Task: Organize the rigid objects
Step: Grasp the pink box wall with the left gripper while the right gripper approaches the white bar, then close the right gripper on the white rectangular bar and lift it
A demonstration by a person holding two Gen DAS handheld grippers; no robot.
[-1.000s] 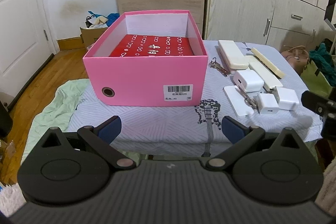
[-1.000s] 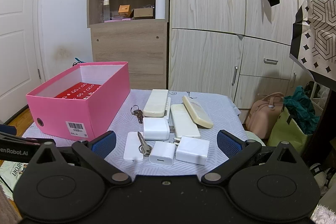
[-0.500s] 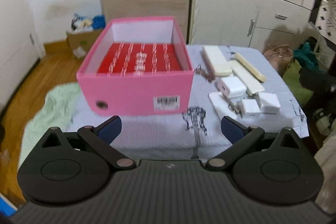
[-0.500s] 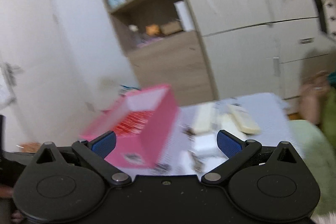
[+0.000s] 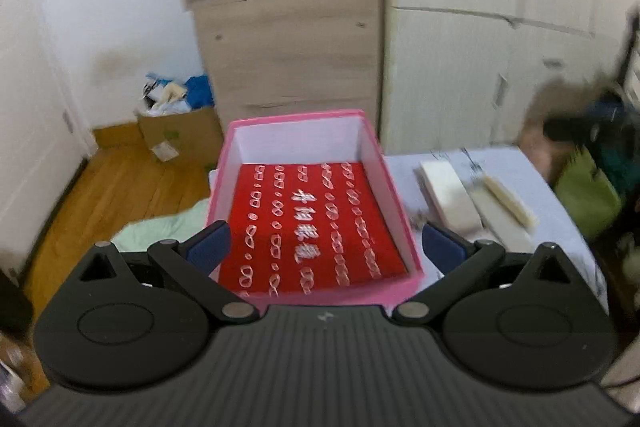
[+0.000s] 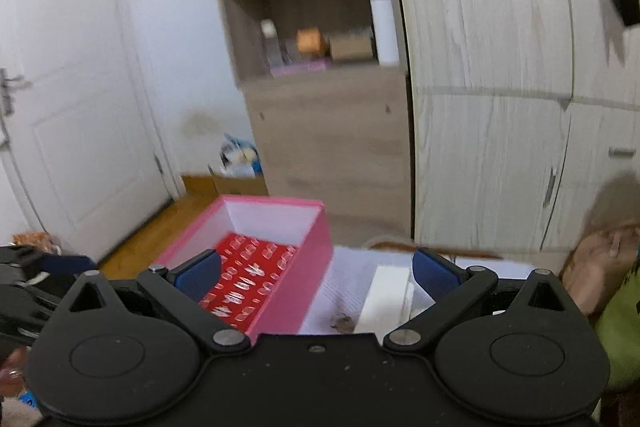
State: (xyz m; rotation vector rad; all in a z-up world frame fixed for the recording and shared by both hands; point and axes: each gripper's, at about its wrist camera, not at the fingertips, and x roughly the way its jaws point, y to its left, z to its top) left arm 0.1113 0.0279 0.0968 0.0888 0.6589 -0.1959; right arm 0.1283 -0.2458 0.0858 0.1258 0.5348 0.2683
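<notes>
An open pink box [image 5: 298,125] with a red patterned floor stands on the cloth-covered table; it also shows in the right wrist view [image 6: 316,259]. My left gripper [image 5: 324,251] is open and empty, held above the box's near half. To the right of the box lie white and cream blocks [image 5: 446,197] and a cream bar [image 5: 510,201]. My right gripper [image 6: 316,273] is open and empty, above the box's right wall and a white block [image 6: 384,297]. The other small objects are hidden behind the gripper bodies.
A wooden shelf cabinet [image 5: 288,55] and wardrobe doors [image 5: 480,67] stand behind the table. A cardboard box [image 5: 180,131] sits on the wood floor at left. A green bag [image 5: 586,201] is at the right. A white door [image 6: 80,131] is at left.
Both grippers have risen and moved forward toward the pink box; the left now looks down into it. The right swung left. Both stay open and empty.
</notes>
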